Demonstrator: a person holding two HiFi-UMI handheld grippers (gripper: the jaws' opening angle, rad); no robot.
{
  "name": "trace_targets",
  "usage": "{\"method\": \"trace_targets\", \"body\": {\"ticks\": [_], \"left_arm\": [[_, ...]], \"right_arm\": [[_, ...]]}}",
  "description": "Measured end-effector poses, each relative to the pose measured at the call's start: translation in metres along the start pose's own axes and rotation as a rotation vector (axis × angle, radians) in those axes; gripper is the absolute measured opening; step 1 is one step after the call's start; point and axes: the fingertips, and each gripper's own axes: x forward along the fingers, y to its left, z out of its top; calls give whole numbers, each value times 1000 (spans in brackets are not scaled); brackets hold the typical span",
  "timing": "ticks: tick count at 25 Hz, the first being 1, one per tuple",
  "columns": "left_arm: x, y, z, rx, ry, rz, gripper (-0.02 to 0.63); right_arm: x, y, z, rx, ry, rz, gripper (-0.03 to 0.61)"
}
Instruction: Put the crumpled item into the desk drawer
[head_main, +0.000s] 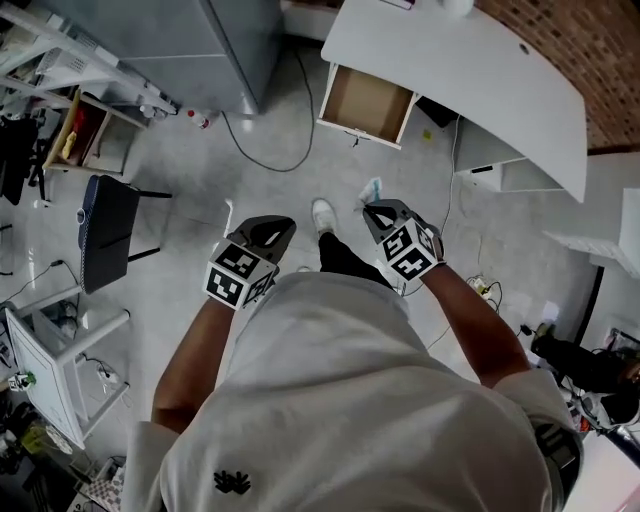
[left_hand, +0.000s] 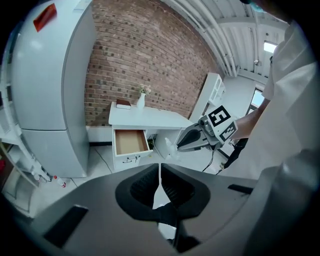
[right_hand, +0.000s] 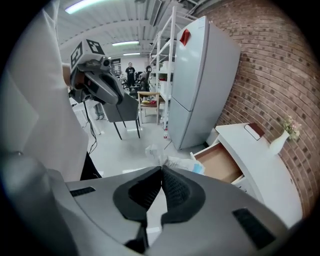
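Observation:
A crumpled white and pale-blue item (right_hand: 181, 163) sticks out past the tips of my right gripper (right_hand: 161, 169), which is shut on it. In the head view the item (head_main: 371, 188) hangs at the right gripper (head_main: 372, 208), above the floor and short of the open desk drawer (head_main: 367, 104). The drawer (right_hand: 218, 162) has a bare brown bottom and stands pulled out under the white desk (head_main: 470, 70). My left gripper (head_main: 283, 227) is held level beside the right one, jaws shut on nothing (left_hand: 160, 167). From the left gripper view the item (left_hand: 170, 148) shows at the right gripper's tip.
A grey fridge (head_main: 200, 45) stands left of the desk. A black chair (head_main: 106, 230) is at the left, and a cable (head_main: 268, 152) lies on the floor before the drawer. The person's white shoe (head_main: 322, 214) is between the grippers. A vase (left_hand: 141, 101) stands on the desk.

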Motion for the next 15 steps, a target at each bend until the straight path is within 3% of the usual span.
{"method": "trace_targets", "body": {"ticks": [6,15], "left_arm": [[52,53,64,-63,17,60,32],[92,107,85,-175,38,136,32]], "right_arm": [[63,-126,9,-111,42,27,29],[186,-244,15,-267,104,27,29]]}}
